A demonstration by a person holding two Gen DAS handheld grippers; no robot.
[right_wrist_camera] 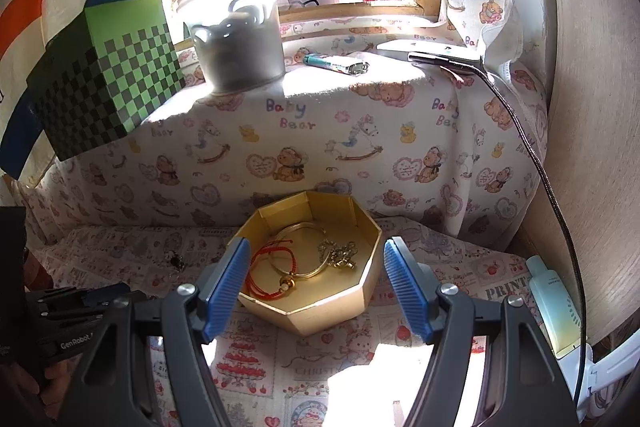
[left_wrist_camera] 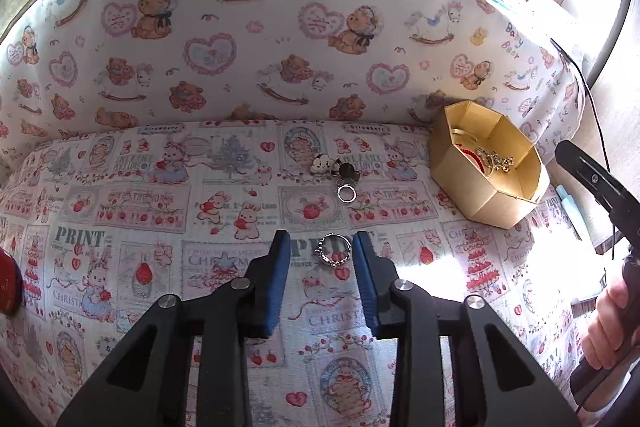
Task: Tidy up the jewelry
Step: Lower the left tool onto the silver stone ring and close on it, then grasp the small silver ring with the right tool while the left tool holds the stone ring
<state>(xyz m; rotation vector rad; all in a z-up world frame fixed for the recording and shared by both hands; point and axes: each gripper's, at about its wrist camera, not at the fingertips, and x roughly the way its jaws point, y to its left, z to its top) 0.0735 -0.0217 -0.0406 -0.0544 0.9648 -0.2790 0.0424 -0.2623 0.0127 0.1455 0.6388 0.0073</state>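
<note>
A silver ring (left_wrist_camera: 334, 250) lies on the printed cloth between the blue pads of my left gripper (left_wrist_camera: 322, 247), which is open and not touching it. Farther off lie a smaller silver ring (left_wrist_camera: 345, 193) and a black-and-white charm cluster (left_wrist_camera: 335, 167). The gold octagonal box (left_wrist_camera: 486, 187) stands at the right; it holds a gold bangle (right_wrist_camera: 298, 251), a red cord bracelet (right_wrist_camera: 264, 267) and a gold chain (right_wrist_camera: 340, 253). My right gripper (right_wrist_camera: 316, 267) is open and empty, its pads on either side of the box (right_wrist_camera: 328, 307), just in front of it.
A cloth-covered ledge rises behind the work surface, carrying a green checkered box (right_wrist_camera: 108, 75), a grey tub (right_wrist_camera: 240, 47), a lighter (right_wrist_camera: 336, 63) and a phone with a black cable (right_wrist_camera: 552, 187). A pale blue bottle (right_wrist_camera: 552, 307) lies at the right. A red object (left_wrist_camera: 8, 287) sits at the left edge.
</note>
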